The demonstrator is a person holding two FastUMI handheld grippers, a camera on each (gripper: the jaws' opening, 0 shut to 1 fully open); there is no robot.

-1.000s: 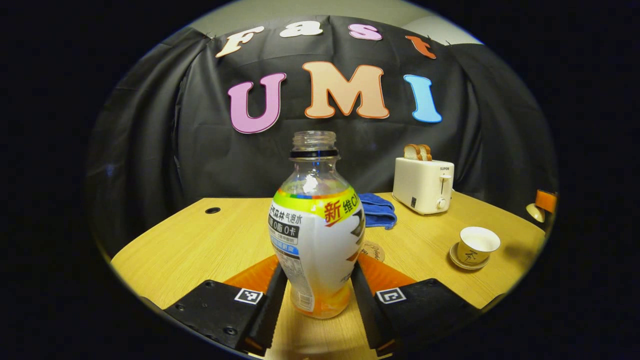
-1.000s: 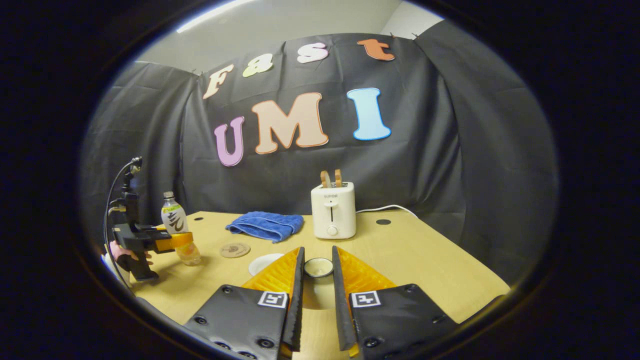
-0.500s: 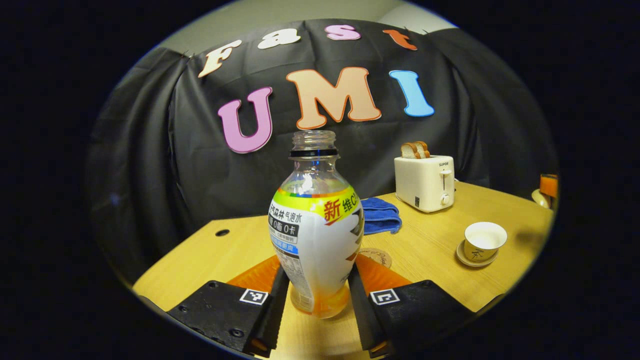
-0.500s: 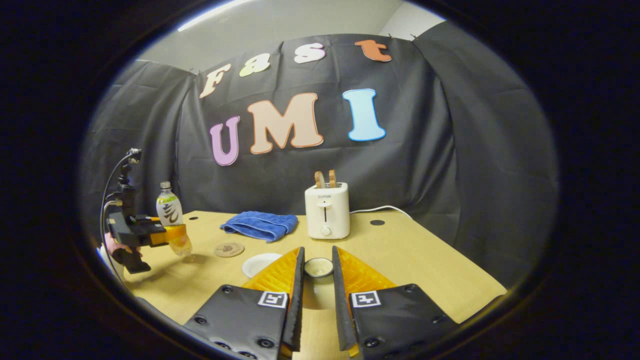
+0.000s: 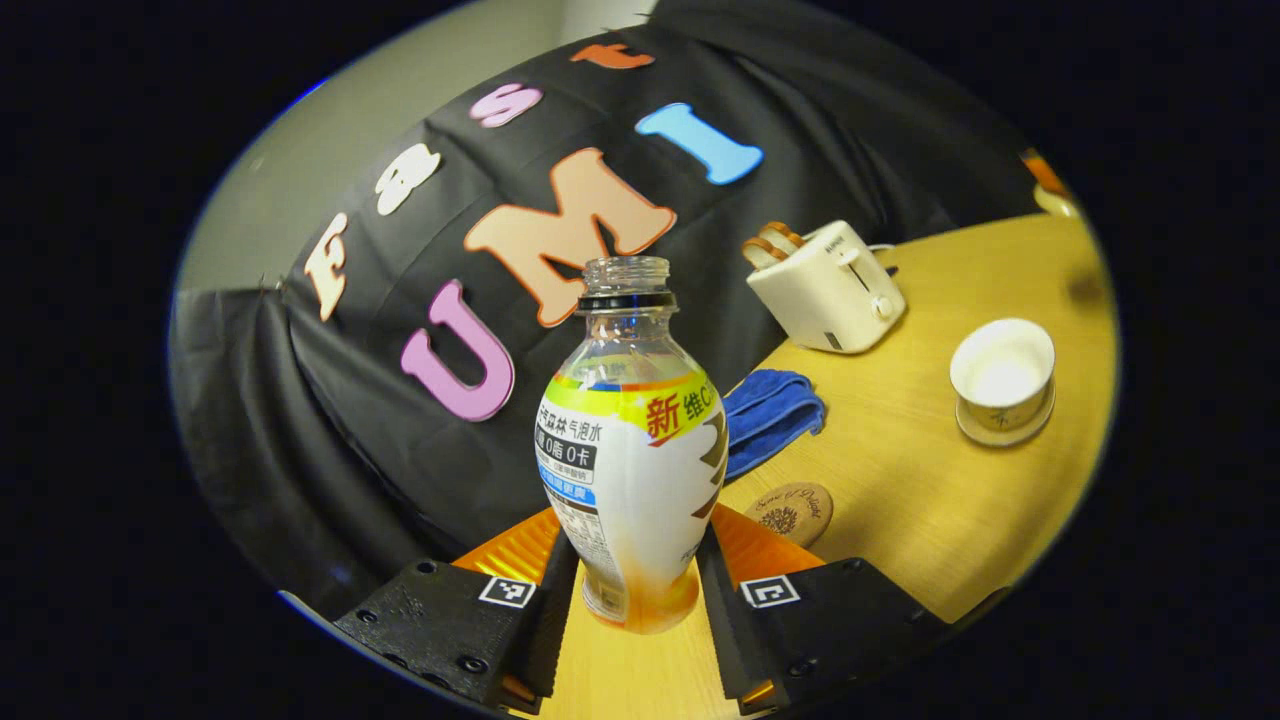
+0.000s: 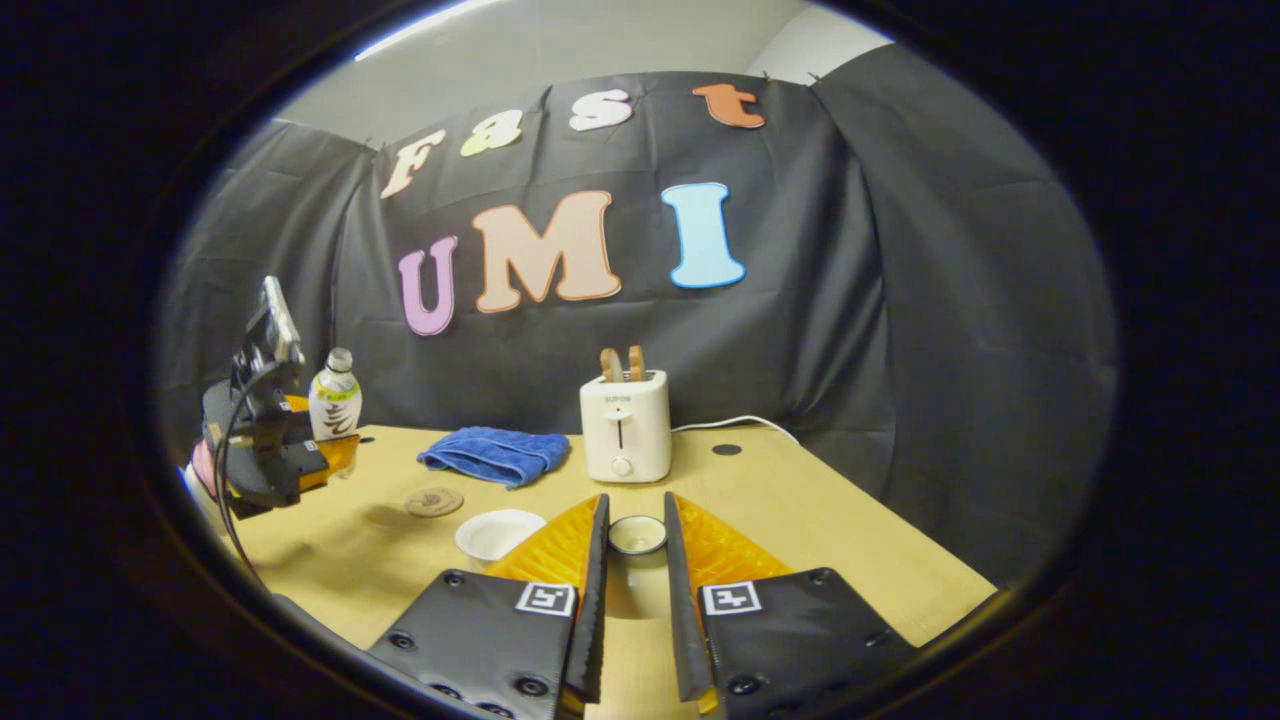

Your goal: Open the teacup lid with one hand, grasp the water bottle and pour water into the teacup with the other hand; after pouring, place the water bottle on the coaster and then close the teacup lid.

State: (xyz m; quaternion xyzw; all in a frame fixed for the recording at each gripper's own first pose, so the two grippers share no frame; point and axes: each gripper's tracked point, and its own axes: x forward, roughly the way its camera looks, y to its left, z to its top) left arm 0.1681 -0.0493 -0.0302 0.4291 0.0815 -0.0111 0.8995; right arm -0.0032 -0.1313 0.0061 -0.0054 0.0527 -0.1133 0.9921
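Observation:
My left gripper (image 5: 635,545) is shut on the lower body of the uncapped water bottle (image 5: 628,440), which hangs tilted above the table. In the right gripper view that gripper (image 6: 335,455) and the bottle (image 6: 334,405) hover at the far left. The open white teacup (image 5: 1003,375) stands on its saucer to the bottle's right, and shows as a white bowl (image 6: 497,533) beside my right fingers. My right gripper (image 6: 636,510) is shut on the small round teacup lid (image 6: 637,535), held above the table. The round coaster (image 5: 788,513) (image 6: 434,501) lies bare between bottle and cup.
A white toaster (image 5: 828,285) (image 6: 624,428) with bread slices stands at the back of the wooden table (image 6: 820,520). A folded blue cloth (image 5: 770,415) (image 6: 492,455) lies left of it. A hand (image 6: 205,465) holds the left gripper at the table's left edge.
The left gripper has lifted the bottle off the table and rolled it over toward the teacup. The right gripper keeps the lid and has shifted only slightly.

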